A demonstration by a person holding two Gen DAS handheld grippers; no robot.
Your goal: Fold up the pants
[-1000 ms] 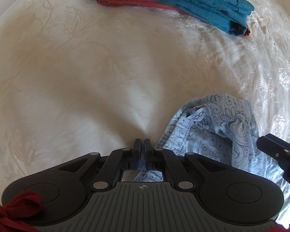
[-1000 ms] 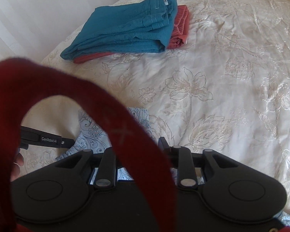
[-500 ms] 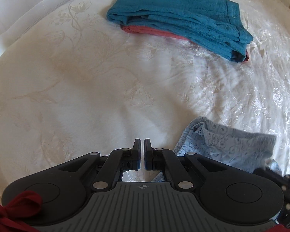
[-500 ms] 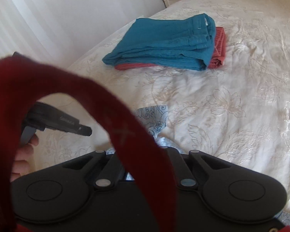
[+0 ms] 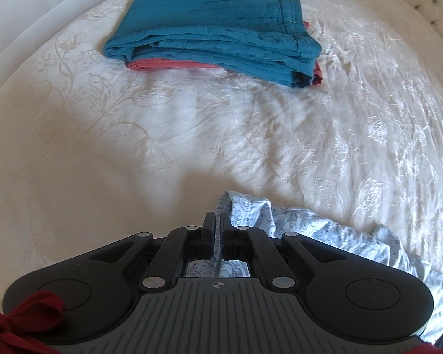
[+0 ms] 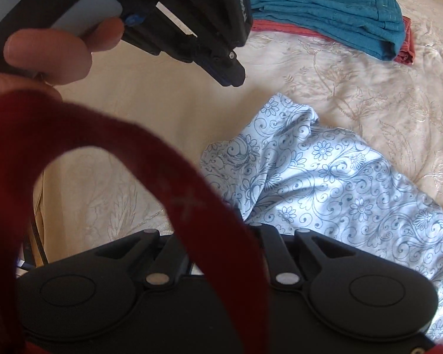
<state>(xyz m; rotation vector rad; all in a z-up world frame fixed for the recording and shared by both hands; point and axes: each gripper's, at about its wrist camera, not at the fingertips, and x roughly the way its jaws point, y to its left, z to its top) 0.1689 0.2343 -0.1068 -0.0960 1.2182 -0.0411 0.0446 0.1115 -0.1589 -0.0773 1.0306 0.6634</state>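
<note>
1. Pale-blue pants with a dark floral scroll print (image 6: 325, 177), rumpled and unfolded, lying near the bed's near edge on the cream embroidered bedspread (image 5: 221, 135).
2. Left gripper (image 5: 218, 242), black with two narrow fingers: nearly together, a thin fold of the blue printed cloth pinched upright between them, more cloth visible below through the gap.
3. Same left gripper seen from the right wrist view (image 6: 230, 67), hanging above the bedspread, apart from the pants' upper edge; person's hand (image 6: 50, 44) wrapped around its handle.
4. Right gripper (image 6: 221, 230): fingers hidden behind a dark-red fabric strap (image 6: 168, 183) looping across the lens; cannot tell whether spread or closed, though printed cloth lies right at its front.
5. Folded teal pants (image 5: 215, 29) stacked on a folded coral-red garment (image 5: 168, 64), toward the bed's far edge, well apart from the blue pants.
6. Tufted cream headboard (image 5: 422, 3) at the far right corner.
</note>
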